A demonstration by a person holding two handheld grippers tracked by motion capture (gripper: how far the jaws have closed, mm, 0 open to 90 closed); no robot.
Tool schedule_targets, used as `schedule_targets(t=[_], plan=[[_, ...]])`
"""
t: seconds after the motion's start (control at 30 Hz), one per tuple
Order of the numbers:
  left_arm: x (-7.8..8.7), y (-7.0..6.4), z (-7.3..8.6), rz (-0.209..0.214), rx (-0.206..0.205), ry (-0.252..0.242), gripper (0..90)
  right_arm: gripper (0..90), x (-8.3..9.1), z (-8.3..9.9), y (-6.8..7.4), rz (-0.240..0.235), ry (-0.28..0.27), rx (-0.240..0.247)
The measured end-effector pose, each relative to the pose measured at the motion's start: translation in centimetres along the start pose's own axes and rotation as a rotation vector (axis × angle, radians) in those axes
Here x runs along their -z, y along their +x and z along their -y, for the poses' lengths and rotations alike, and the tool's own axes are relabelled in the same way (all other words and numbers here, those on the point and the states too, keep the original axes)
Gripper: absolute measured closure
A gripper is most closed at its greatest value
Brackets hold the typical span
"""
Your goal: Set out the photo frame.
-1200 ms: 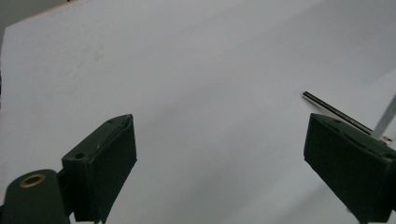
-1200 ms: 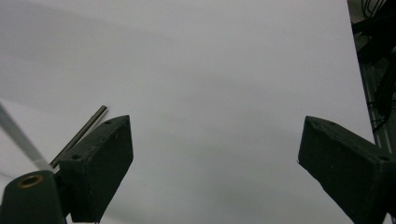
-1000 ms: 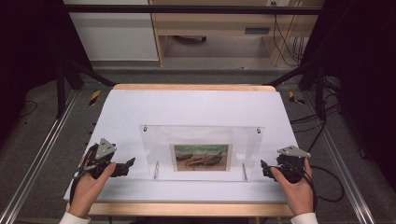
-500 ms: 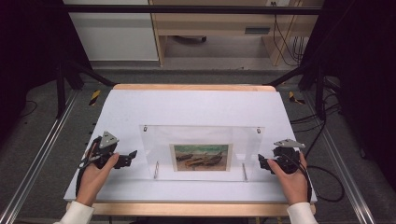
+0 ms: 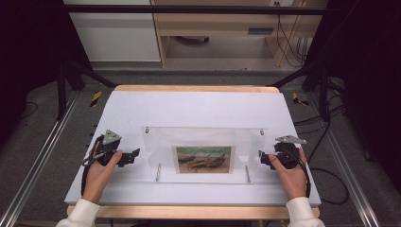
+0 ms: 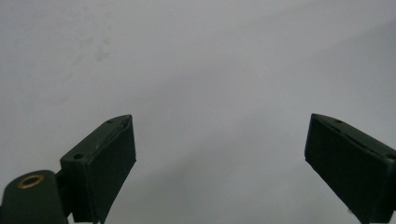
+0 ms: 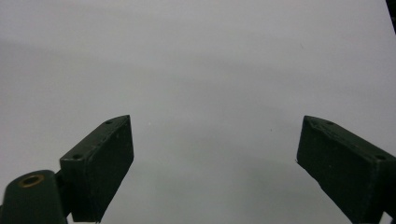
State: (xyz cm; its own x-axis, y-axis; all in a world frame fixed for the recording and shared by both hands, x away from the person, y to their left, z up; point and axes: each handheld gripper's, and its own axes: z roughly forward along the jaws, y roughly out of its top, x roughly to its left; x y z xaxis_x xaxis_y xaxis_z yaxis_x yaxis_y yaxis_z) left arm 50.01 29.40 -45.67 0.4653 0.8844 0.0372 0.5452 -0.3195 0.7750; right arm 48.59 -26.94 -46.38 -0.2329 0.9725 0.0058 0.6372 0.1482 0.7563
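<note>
1. Since the earlier high view, both hands have slid inward along the white table (image 5: pixel 198 106), bringing each tool closer to the clear acrylic frame (image 5: pixel 204 153).
2. In the high view, that flat, glossy rectangular frame lies in the middle of the table, holding a small boat picture (image 5: pixel 204 159). The left gripper (image 5: pixel 133 155) sits just beside its left edge; the right gripper (image 5: pixel 261 157) reaches its right edge, contact unclear.
3. In the left gripper view, 2 matte black wedge-shaped jaws stand wide apart over a smooth pale surface.
4. In the right gripper view, its 2 jaws are likewise spread, nothing between them.
</note>
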Motion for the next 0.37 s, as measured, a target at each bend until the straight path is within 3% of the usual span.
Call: schedule_targets(t=[0.13,0.37], plan=[[-0.1,0.2,0.2,-0.021,0.003,-0.005,8.2,12.7,-0.7,-0.2,0.0,0.004,-0.016,-0.041],[0.6,-0.2,1.1,-0.043,-0.004,-0.031,7.7,12.9,-0.7,0.6,0.5,0.051,-0.033,-0.017]])
